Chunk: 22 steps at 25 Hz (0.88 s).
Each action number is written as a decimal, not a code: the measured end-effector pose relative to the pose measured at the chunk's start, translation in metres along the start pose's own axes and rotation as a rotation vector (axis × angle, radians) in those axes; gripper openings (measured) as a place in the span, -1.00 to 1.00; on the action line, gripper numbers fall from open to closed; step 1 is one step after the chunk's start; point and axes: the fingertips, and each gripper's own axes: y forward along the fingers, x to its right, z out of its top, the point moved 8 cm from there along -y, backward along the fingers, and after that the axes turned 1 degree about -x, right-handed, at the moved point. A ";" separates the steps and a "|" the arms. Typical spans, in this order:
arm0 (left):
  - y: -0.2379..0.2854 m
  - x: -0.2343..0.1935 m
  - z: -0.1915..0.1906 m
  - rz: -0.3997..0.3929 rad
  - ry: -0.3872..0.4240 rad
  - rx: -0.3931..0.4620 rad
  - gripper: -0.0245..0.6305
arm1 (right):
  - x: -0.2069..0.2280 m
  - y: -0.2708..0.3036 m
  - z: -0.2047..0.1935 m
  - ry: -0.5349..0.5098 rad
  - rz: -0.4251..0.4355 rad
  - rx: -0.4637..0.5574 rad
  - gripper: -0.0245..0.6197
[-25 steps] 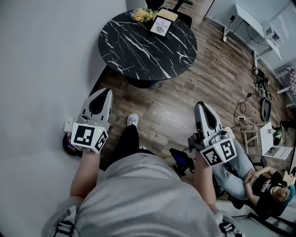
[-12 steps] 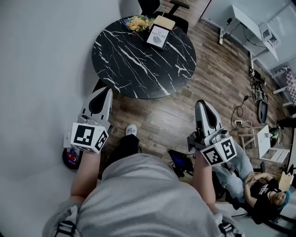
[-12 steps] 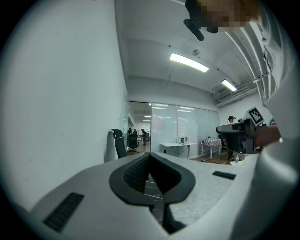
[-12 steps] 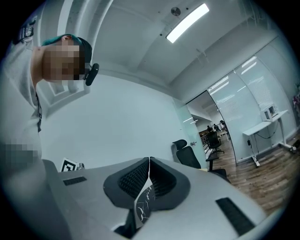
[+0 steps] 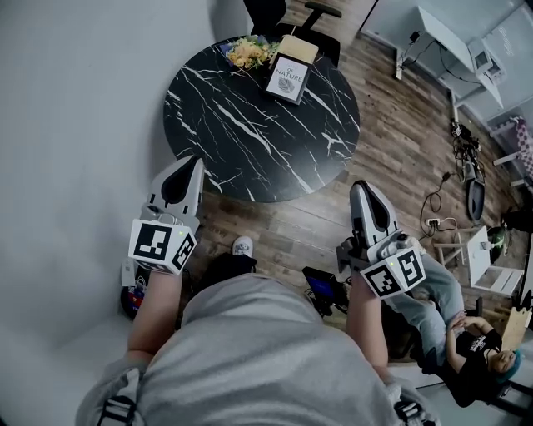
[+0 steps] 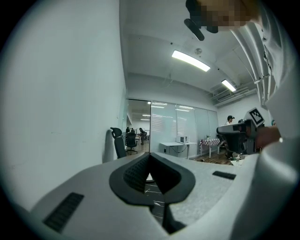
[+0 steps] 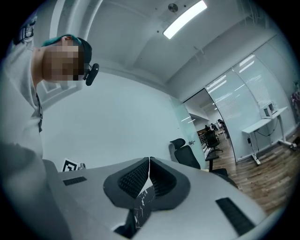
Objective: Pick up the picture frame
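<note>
The picture frame (image 5: 287, 79), white with a "NATURE" print, stands at the far side of the round black marble table (image 5: 250, 133), beside a bunch of flowers (image 5: 246, 52). My left gripper (image 5: 190, 162) is level at the table's near left edge, its jaws shut with nothing between them (image 6: 150, 154). My right gripper (image 5: 360, 190) hangs over the wooden floor just short of the table's near right edge, also shut and holding nothing (image 7: 149, 159). Both are far from the frame. A strip of the marble top (image 7: 140, 211) shows under the right jaws.
A black office chair (image 5: 279, 10) stands behind the table. A white wall runs along the left. A person (image 5: 479, 341) sits at the lower right by a small white stand (image 5: 483, 262). Cables (image 5: 462, 141) lie on the floor; a white desk (image 5: 458, 37) is at the back right.
The person has walked toward the table, carrying both grippers forward. The table and frame sit closer in the head view, and the left gripper's tip now reaches the table's edge.
</note>
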 end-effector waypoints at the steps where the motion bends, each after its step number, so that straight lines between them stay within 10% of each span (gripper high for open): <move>1: 0.006 -0.005 0.000 -0.004 0.002 -0.001 -0.91 | 0.002 0.007 0.000 0.001 -0.004 0.003 -0.84; 22: 0.067 -0.057 -0.007 -0.071 -0.008 -0.050 -0.91 | 0.024 0.067 -0.013 -0.007 -0.098 -0.026 -0.84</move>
